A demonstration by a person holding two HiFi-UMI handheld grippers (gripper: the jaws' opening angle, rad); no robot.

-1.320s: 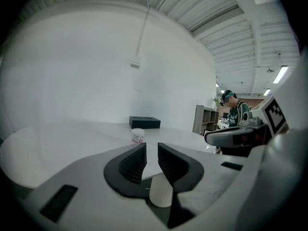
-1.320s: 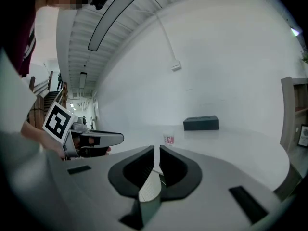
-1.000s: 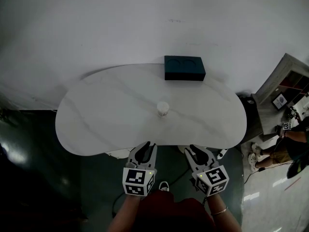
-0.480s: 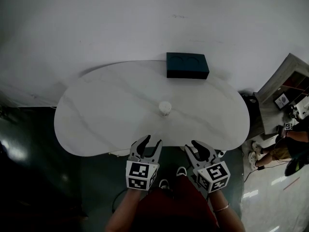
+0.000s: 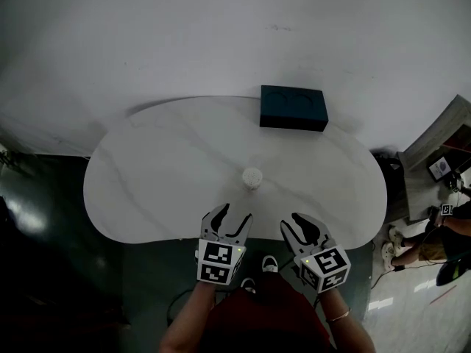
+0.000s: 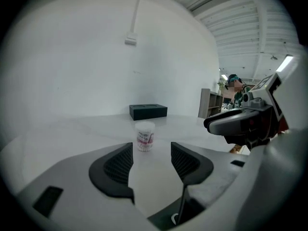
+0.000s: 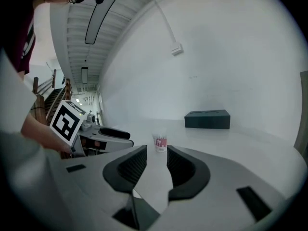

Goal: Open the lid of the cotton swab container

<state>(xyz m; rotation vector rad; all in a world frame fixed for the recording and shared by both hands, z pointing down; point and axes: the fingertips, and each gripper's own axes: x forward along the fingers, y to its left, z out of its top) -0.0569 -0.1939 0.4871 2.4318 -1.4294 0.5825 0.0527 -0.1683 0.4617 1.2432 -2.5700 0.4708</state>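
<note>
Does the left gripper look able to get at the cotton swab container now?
Probably yes: the left gripper, its empty jaws just opened, points at the cotton swab container, which stands alone on the table with bare tabletop between them.

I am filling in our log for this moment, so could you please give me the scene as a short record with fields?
surface: white table
target: cotton swab container, upright near the table's middle, lid on
other item: dark box at the table's far edge
left claw: open, jaws have just been opening, nothing between them
right claw: open, jaws have just been opening, nothing between them
contact: neither claw touches the container; both sit at the near edge
</note>
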